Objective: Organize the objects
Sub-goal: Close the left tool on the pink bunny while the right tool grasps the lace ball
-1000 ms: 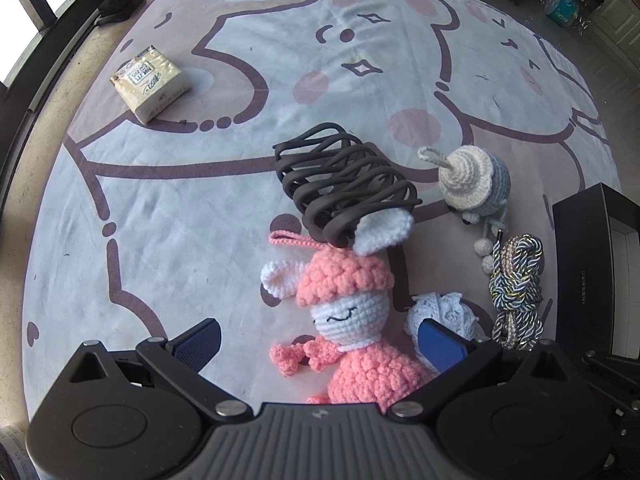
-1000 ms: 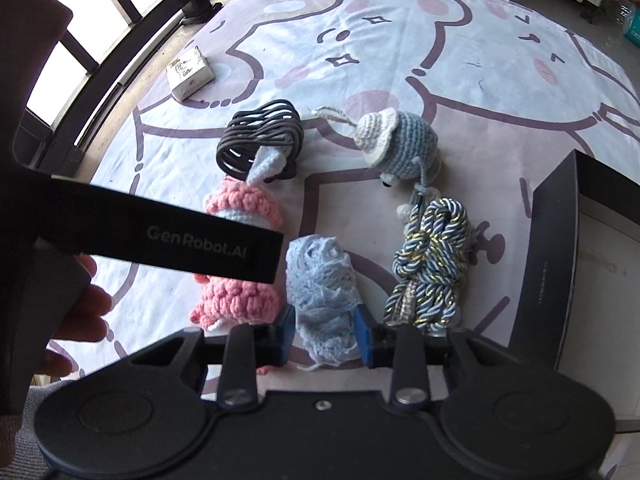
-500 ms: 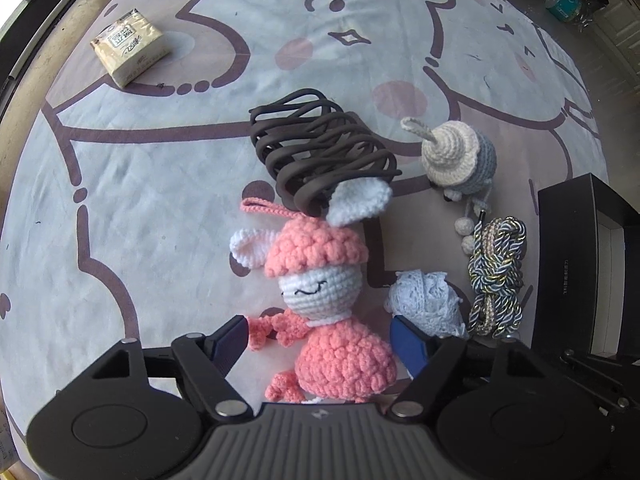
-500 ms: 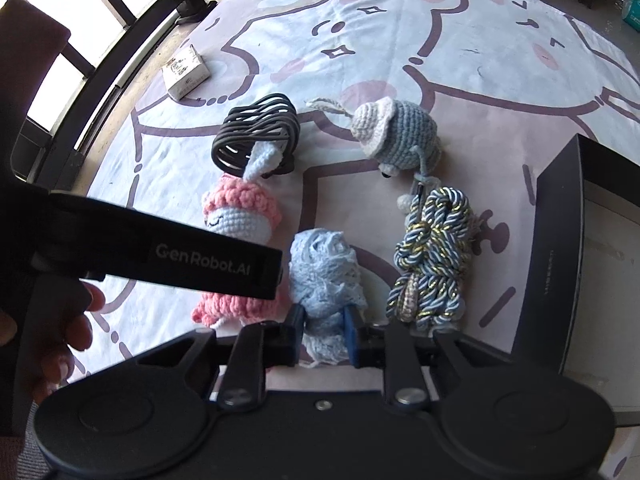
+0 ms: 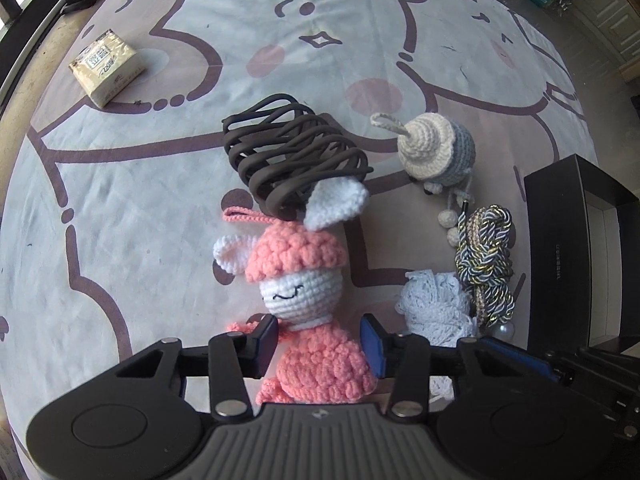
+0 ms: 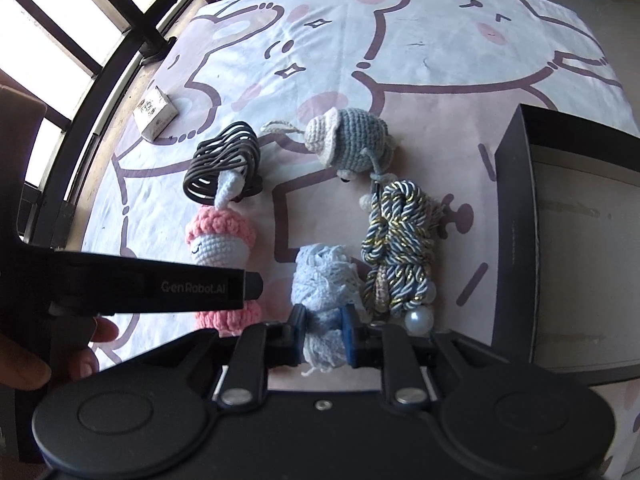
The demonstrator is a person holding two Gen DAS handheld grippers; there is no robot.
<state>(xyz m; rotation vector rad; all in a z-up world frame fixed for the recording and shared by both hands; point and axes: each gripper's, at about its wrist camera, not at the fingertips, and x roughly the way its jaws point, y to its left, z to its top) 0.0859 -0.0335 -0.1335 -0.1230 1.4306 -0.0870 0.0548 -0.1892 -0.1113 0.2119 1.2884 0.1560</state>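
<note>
A pink crochet bunny doll (image 5: pixel 308 280) lies on the patterned cloth; my left gripper (image 5: pixel 320 338) is shut on its pink body. In the right wrist view the doll (image 6: pixel 222 240) lies to the left, partly behind the left gripper's body. My right gripper (image 6: pixel 323 330) is shut on a pale blue lace bundle (image 6: pixel 324 280), which also shows in the left wrist view (image 5: pixel 436 308). A dark coiled wire piece (image 5: pixel 292 156), a grey crochet toy (image 5: pixel 440 152) and a twisted grey-gold cord (image 5: pixel 486 256) lie close by.
An open black box (image 6: pixel 512 240) stands at the right, next to the cord; it also shows in the left wrist view (image 5: pixel 560 256). A small tissue pack (image 5: pixel 106 66) lies far left. A window railing (image 6: pixel 80 80) borders the left side.
My left gripper's fingers have closed from wide open onto the bunny's body. My right gripper has tightened on the lace bundle and lifted it slightly.
</note>
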